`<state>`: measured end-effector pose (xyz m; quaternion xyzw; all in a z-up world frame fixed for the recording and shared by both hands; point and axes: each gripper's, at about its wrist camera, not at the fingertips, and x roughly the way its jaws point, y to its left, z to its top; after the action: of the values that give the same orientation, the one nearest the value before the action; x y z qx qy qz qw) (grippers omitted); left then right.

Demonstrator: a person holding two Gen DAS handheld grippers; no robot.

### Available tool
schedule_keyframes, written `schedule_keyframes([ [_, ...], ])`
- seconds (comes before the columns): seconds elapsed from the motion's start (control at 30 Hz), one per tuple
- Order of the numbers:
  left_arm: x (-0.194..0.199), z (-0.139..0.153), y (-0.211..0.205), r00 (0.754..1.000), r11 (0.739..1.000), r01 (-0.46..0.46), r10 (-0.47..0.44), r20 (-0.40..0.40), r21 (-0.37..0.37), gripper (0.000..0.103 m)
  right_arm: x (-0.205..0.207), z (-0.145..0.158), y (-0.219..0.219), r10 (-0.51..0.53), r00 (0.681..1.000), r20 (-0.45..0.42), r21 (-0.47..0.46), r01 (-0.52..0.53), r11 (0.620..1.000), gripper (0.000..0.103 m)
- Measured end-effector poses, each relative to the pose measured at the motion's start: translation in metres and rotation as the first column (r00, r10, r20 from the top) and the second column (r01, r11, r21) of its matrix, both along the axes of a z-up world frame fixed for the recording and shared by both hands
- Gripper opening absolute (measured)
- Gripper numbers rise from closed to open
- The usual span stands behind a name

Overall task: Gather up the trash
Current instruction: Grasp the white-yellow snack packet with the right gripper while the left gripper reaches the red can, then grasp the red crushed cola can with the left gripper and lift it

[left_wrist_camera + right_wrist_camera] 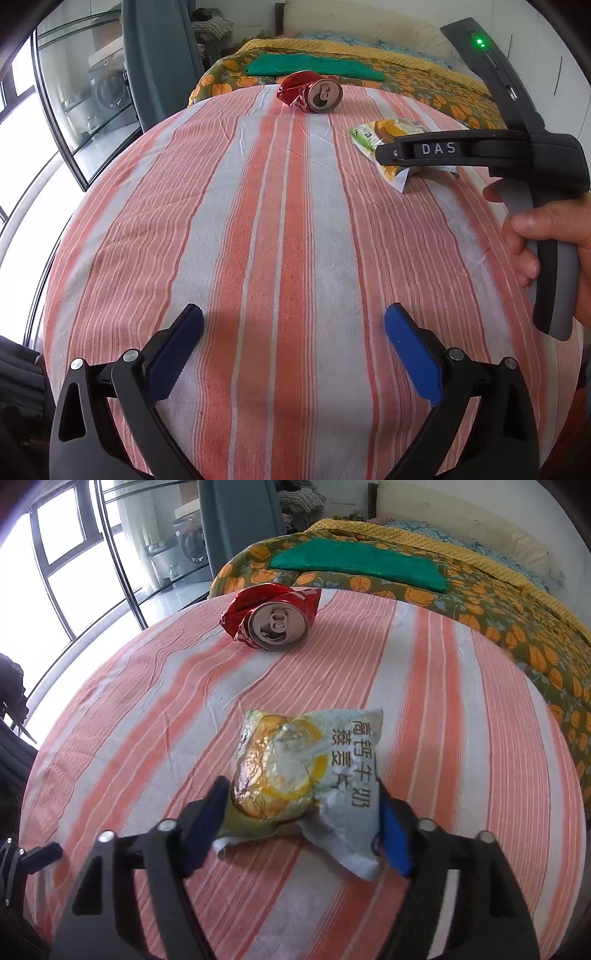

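A crushed red drink can lies on its side at the far edge of the round table, its top end facing me. Nearer and to the right lies a crumpled yellow-green snack wrapper. My right gripper has the wrapper's near end between its blue pads, which touch both its sides; the wrapper bulges between them. In the left wrist view a hand holds that gripper's handle. My left gripper stands open over bare striped cloth with nothing between its fingers.
A pink and white striped cloth covers the table. Behind it is a bed with an orange-flowered cover and a folded green cloth. Tall windows and a washing machine are at the left.
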<state>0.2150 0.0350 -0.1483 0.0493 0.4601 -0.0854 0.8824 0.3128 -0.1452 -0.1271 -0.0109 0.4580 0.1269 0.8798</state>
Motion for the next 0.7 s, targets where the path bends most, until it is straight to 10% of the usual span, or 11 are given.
schedule_keyframes([
  [0.5, 0.001, 0.000, 0.000, 1.000, 1.000, 0.002, -0.002, -0.001, -0.007, 0.097, -0.110, 0.018, -0.068, 0.013, 0.998, 0.055, -0.035, -0.011, 0.999, 0.056],
  [0.7, 0.008, 0.003, -0.003, 0.996, 0.996, 0.089, -0.090, -0.009, -0.014, 0.097, -0.126, -0.001, -0.075, -0.022, 0.999, 0.031, 0.010, 0.022, 1.000, 0.088],
])
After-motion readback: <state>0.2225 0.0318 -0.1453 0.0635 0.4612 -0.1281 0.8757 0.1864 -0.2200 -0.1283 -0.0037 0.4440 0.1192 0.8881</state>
